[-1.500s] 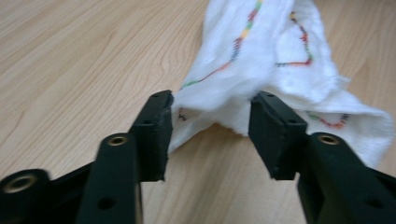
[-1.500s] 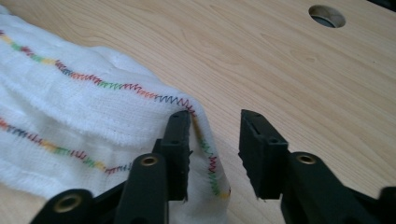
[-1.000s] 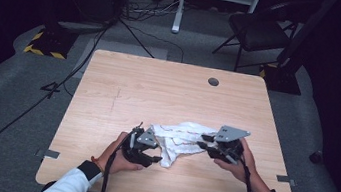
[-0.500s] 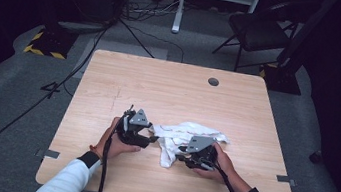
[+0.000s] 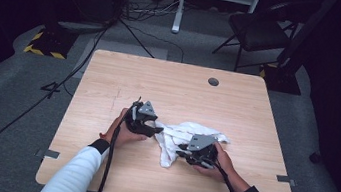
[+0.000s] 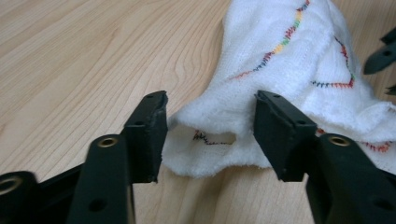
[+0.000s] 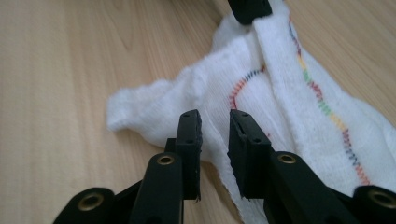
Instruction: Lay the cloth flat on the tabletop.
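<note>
No readable text, labels, brands or numbers anywhere.

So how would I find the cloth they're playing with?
Look at the wooden table, on the near side by the person's hands. The white cloth lies crumpled between the two black tools; it's the soft thing with rainbow zigzag stitching.

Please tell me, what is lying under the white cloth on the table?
Around the white cloth only the bare wooden table shows, and the cloth lies crumpled on it. In the left gripper view a fold opens a small hollow with only cloth inside. What the rest covers cannot be seen.
</note>
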`<state>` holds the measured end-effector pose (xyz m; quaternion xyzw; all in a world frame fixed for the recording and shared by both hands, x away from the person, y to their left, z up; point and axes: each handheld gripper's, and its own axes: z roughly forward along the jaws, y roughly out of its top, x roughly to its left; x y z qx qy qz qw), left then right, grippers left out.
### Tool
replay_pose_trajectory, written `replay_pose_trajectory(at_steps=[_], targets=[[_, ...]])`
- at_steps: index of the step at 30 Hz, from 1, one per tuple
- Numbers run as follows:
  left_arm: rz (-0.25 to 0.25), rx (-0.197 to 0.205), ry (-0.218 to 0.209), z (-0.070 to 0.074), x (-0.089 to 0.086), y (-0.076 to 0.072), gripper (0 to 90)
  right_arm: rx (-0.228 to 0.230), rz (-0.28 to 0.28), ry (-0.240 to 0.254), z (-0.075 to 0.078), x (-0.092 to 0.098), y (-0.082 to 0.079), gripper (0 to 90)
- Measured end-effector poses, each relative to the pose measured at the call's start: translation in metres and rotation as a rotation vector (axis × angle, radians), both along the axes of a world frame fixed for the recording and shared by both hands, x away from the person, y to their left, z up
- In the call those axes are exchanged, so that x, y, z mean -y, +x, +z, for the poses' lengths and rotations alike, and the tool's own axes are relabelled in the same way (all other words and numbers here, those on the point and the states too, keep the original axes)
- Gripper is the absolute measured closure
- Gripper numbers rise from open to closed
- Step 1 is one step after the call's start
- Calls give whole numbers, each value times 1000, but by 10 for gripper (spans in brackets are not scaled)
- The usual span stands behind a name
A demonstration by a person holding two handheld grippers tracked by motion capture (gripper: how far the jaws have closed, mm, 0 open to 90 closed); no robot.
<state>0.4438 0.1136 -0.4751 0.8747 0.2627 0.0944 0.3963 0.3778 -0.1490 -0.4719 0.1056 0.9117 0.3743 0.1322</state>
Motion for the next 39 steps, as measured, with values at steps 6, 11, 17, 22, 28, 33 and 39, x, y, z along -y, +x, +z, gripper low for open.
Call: replay_pose_trajectory(at_steps=[6,11,17,22,28,33,39], targets=[[-4,-14,-19,-2,1,13,388,-5,38,6,3,-11,-3,679],[-17,-30,-39,-5,1,24,589,-1,18,-35,-3,-22,4,768],[-15,-28,-31,-5,-3,27,774,20,-7,-42,-2,-17,6,886],[-7,-16,-12,-6,-5,29,848,20,-20,-9,5,-2,4,892],[20,-4,-6,-5,-5,31,856,7,-25,7,14,25,-3,893],[32,9,-16,-2,-7,31,859,-17,-28,0,17,50,-13,894],[40,6,-30,0,-11,31,860,-28,-54,-12,18,80,-25,894]])
